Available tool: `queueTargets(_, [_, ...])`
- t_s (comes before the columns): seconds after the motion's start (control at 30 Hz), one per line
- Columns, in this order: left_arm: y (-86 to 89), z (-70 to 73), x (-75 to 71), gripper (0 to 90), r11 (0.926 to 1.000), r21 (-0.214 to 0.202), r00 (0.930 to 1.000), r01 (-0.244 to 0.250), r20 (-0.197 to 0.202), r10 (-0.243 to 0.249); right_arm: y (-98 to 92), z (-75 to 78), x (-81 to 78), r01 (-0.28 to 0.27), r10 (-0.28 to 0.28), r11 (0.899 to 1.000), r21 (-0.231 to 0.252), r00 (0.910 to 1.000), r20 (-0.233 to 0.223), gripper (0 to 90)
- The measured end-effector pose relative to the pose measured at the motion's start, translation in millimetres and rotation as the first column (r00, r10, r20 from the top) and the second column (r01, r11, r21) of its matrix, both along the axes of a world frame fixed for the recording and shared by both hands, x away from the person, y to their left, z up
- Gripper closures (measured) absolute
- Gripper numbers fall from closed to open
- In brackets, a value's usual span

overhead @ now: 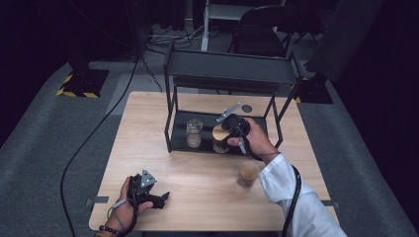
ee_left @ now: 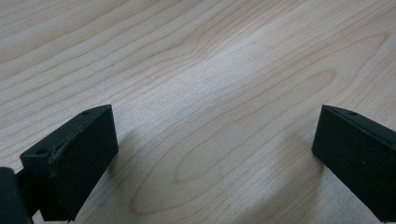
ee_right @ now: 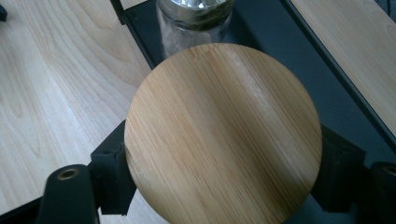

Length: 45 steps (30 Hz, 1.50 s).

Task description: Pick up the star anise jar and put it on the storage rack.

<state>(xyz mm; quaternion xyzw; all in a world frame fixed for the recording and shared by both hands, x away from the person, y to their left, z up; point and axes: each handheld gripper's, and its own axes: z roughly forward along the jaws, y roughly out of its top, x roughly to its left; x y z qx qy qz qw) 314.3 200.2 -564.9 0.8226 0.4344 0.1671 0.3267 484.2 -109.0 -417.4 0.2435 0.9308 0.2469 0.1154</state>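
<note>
Right gripper has its jaws closed on either side of the round bamboo lid of a jar, which stands on the bottom shelf of the black rack, toward its front edge. I judge the jar glass under that lid, so fairly heavy, stiff and breakable, with slick sides; the lid's rim gives the pads something firmer to bite, but if the lid only sits loose the body could drop away, so I would rather take it lower on the glass. Just beside it on the shelf stands a second glass jar without a wooden lid that I can see. A third jar with a bamboo lid sits on the table in front of the rack, near my right sleeve.

My right hand reaches forward under the rack's top shelf, wrist low. Left gripper lies near the table's near edge, jaws spread wide and empty over bare wood, with my left hand resting behind it.
</note>
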Motion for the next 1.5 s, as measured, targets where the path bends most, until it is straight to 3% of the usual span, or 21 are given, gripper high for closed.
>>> queueTargets(0.8, [0.0,0.0,0.0,0.0,1.0000,0.000,1.0000,0.000,0.000,0.000,-6.4,-21.2,32.7,0.114,-0.114,0.993,0.013,0.9934,-0.012,23.8])
queueTargets(1.5, [0.1,0.1,0.0,0.0,1.0000,0.001,1.0000,0.001,0.000,-0.001,-10.8,-41.5,37.9,0.146,-0.145,0.989,0.022,0.9884,-0.044,23.8])
